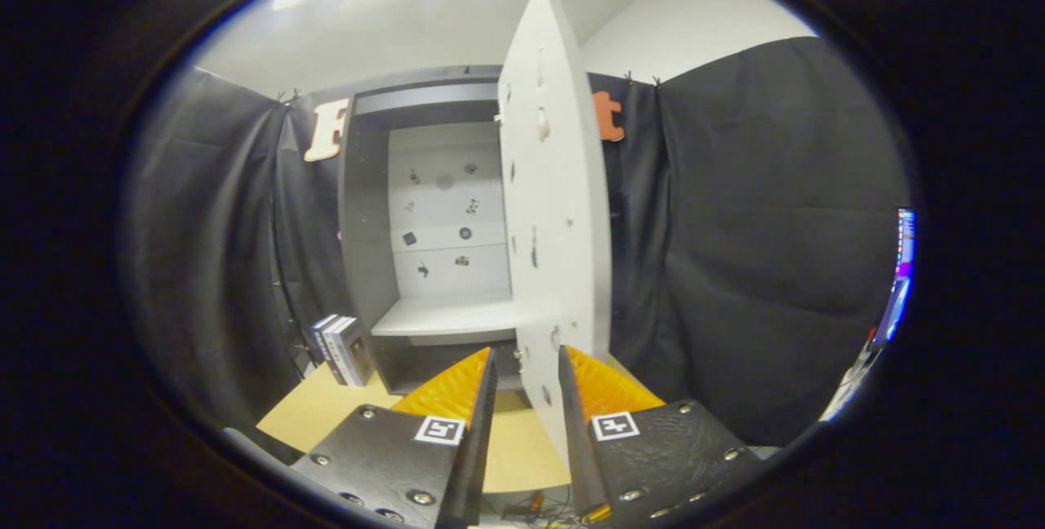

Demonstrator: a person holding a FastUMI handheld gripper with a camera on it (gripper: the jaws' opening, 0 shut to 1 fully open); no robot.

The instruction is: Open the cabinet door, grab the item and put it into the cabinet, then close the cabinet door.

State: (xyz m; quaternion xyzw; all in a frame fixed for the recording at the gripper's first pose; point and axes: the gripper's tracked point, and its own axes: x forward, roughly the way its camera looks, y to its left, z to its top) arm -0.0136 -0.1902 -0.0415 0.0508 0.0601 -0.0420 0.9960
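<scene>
Pale grey cabinet door point(558, 211) swung wide, edge-on to the gripper.

The door's lower edge sits between the fingers of the gripper point(526, 366), which stand apart around it; whether either pad touches it I cannot tell. Left of the door, the cabinet point(363, 227) is open, its shelf point(445, 318) bare. Left of the cabinet, upright on the tabletop point(326, 415), stands the small box point(341, 349), likely the item. Opening looks done; fetching, placing and closing remain.

My eye sits just behind my two fingers point(526, 366) and looks straight ahead, close to the open cabinet door point(555, 211), cabinet point(367, 211) beyond.
</scene>
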